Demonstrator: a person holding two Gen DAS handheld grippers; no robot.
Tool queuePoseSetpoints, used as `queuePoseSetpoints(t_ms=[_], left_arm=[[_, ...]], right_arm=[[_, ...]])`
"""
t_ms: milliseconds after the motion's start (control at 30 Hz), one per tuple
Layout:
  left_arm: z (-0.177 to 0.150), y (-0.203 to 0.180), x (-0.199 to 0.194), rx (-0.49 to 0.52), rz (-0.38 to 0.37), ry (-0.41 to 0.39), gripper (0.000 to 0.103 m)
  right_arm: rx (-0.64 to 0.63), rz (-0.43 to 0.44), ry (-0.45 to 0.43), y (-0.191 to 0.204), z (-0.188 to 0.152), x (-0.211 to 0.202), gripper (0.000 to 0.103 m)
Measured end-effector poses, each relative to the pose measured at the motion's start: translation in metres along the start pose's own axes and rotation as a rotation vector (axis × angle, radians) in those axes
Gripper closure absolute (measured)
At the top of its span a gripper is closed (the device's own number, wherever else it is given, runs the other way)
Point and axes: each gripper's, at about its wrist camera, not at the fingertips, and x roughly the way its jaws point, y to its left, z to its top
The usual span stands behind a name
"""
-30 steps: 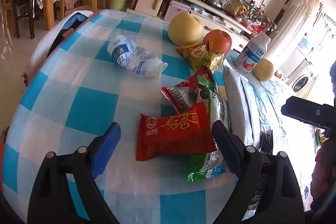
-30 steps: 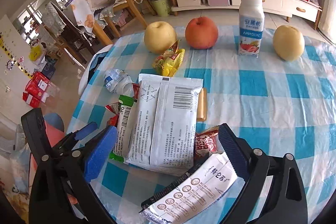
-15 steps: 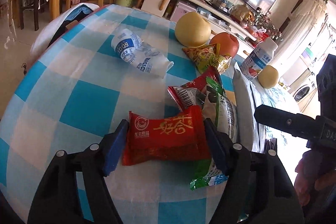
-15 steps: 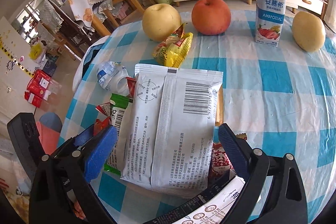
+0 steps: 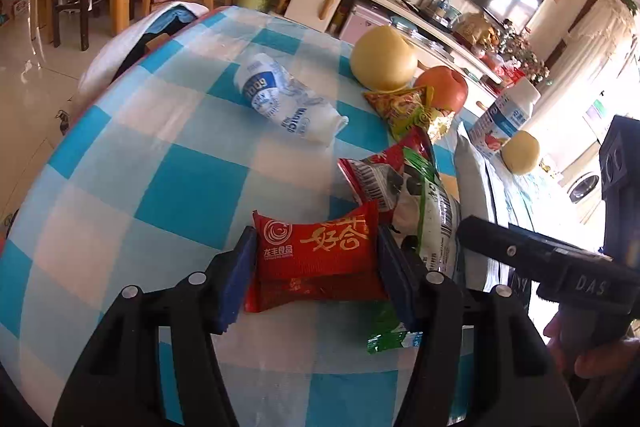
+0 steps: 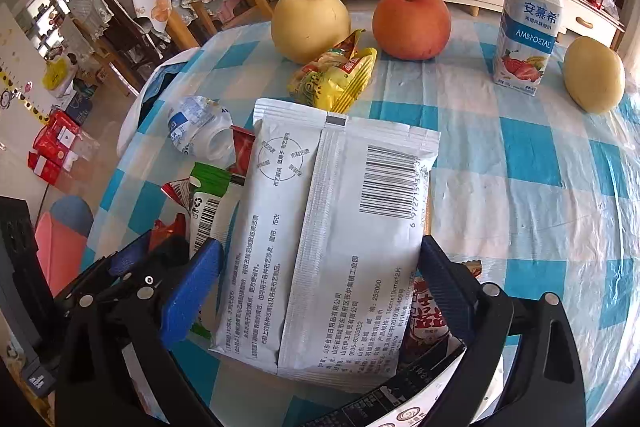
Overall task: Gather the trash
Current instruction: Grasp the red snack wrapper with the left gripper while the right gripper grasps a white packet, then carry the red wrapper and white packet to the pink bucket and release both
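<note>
1. The red snack packet (image 5: 316, 253) lies on the checked tablecloth (image 5: 160, 155), pinched between the blue pads of the left gripper (image 5: 314, 279), whose jaws have just been closing on it.
2. Beside it lie a green wrapper (image 5: 434, 215) and a crushed bottle (image 5: 286, 103).
3. The right gripper (image 6: 320, 291) stands spread around the white pouch (image 6: 332, 227), pads not pressing.
4. Beyond sit a pear (image 6: 310, 25) and an apple (image 6: 412, 23).

Two wrist fisheyes, close above the table

Both looked steeply down at the checked tablecloth (image 5: 192, 187), sharing the wrapper pile (image 6: 208, 195).

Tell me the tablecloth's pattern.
The tablecloth is a blue-and-white check, clearest in the right wrist view.
</note>
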Motion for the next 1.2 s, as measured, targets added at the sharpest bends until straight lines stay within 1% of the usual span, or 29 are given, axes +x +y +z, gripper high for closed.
queuePoseSetpoints(t_ms=[100, 167, 200, 367, 567, 833, 1000, 1133, 1200], left_arm=[[0.003, 0.005, -0.008, -0.016, 0.005, -0.023, 0.043], [0.004, 0.007, -0.014, -0.026, 0.007, -0.039, 0.043], [0.005, 0.008, -0.016, -0.029, 0.008, -0.047, 0.043], [0.007, 0.012, -0.031, -0.035, 0.017, -0.08, 0.043], [0.006, 0.011, -0.05, -0.015, 0.019, -0.127, 0.043], [0.005, 0.011, -0.071, 0.008, 0.037, -0.18, 0.043], [0.003, 0.01, -0.083, 0.02, 0.044, -0.211, 0.043], [0.001, 0.014, -0.094, 0.01, 0.057, -0.24, 0.043], [-0.001, 0.016, -0.101, 0.003, 0.08, -0.26, 0.043]], right_arm=[[-0.011, -0.004, -0.006, 0.002, -0.001, 0.001, 0.008], [-0.018, -0.004, -0.016, 0.004, -0.001, -0.001, 0.017], [-0.018, -0.007, -0.016, 0.005, 0.0, -0.002, 0.019], [-0.029, -0.015, -0.016, 0.007, -0.001, -0.002, 0.024], [-0.041, -0.027, -0.039, 0.01, -0.002, -0.006, 0.026], [-0.022, -0.018, -0.123, 0.016, 0.0, -0.035, 0.026], [-0.005, -0.007, -0.144, 0.017, -0.003, -0.046, 0.026], [0.027, 0.058, -0.156, 0.02, -0.006, -0.054, 0.026], [0.032, 0.086, -0.167, 0.025, -0.008, -0.06, 0.026]])
